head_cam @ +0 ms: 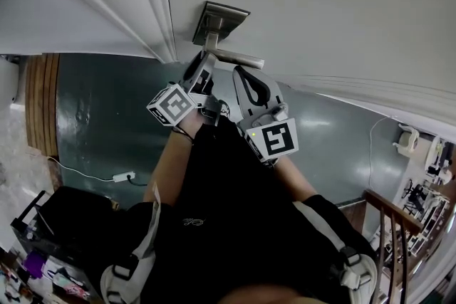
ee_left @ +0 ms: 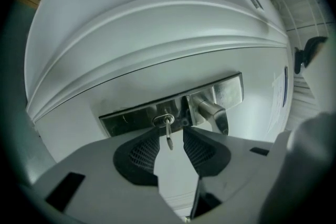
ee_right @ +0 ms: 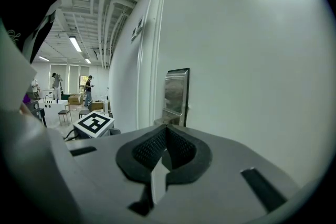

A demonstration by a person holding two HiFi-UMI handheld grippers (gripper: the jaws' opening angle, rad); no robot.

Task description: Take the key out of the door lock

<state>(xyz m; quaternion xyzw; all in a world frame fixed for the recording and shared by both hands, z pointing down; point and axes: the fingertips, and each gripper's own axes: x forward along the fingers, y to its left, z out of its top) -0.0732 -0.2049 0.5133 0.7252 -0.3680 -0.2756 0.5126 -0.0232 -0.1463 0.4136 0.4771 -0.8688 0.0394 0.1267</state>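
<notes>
On white panelled door (ee_left: 157,23), lower centre of left gripper view: brushed-steel lock plate (ee_left: 126,119). Left gripper (ee_left: 171,138) open, jaws either side of small silver key (ee_left: 168,132), not pressing. Right gripper (ee_right: 167,131) closed, empty. Key thin, narrow, protruding from plate's keyhole. Likely light, stiff, slick: pinch flat exposed head, pull straight.

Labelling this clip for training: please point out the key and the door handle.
key (ee_left: 168,132), left gripper view, on its exposed shaft
door handle (ee_left: 209,109), left gripper view, on its round neck
</notes>
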